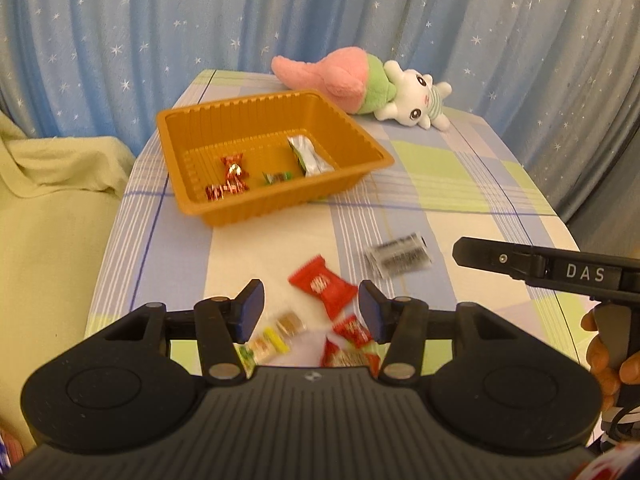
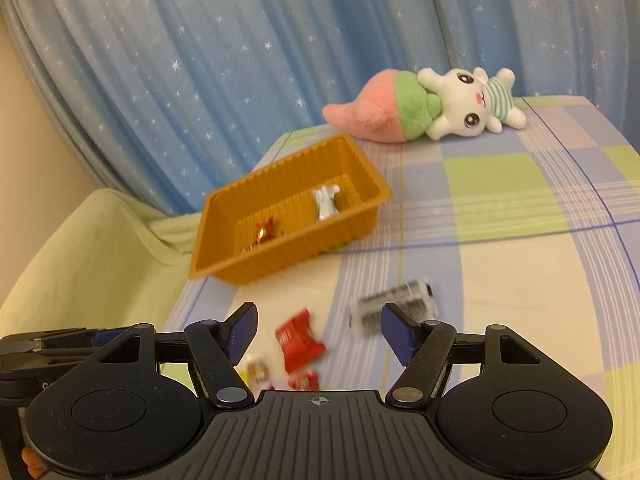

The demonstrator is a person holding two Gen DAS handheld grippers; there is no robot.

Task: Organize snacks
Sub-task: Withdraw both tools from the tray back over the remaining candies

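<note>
Checked cloth [image 1: 440, 184]; tray [image 1: 192, 120] holds snacks [image 1: 230, 182].

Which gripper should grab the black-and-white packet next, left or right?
Right, probably. The black-and-white packet lies just ahead of the right gripper, by its right finger, jaws open and empty. The left gripper faces the red wrapper instead, with the packet off to its right.

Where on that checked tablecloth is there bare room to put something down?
Bare cloth lies right of the orange tray, between it, the plush toy and the table's right edge, and in front of the tray down to the red packet. The near edge is crowded with loose snacks.
</note>
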